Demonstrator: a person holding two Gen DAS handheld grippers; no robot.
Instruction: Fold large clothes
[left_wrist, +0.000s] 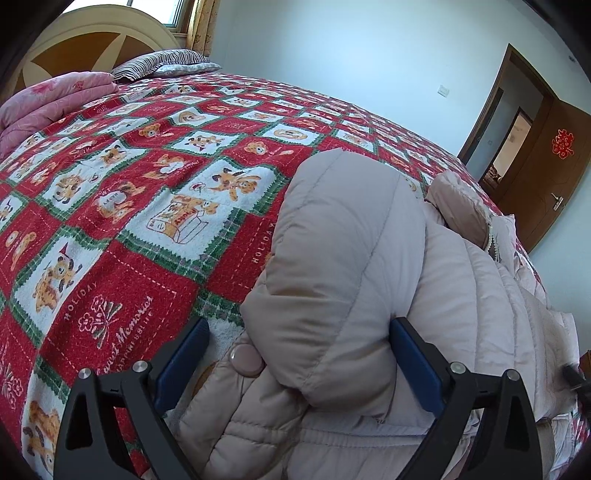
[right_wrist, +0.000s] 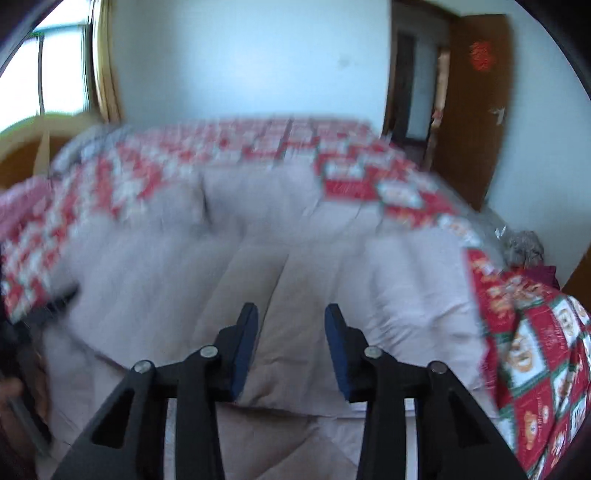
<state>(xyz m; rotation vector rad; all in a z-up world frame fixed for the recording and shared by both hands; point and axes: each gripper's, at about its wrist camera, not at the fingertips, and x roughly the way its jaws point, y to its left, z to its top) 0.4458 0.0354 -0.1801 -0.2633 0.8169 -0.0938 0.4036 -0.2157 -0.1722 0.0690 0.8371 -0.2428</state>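
A pale pink padded jacket lies on the bed's red teddy-bear blanket. In the left wrist view a puffy fold of the jacket, a sleeve or hood, bulges up between the wide-open jaws of my left gripper; the blue pads stand on either side of it without pinching it. A round snap button shows near the left pad. In the blurred right wrist view my right gripper is open and empty above the jacket, which spreads across the bed.
A pink quilt and a striped pillow lie by the headboard. An open wooden door is at the right. The blanket's edge hangs down at the right in the right wrist view.
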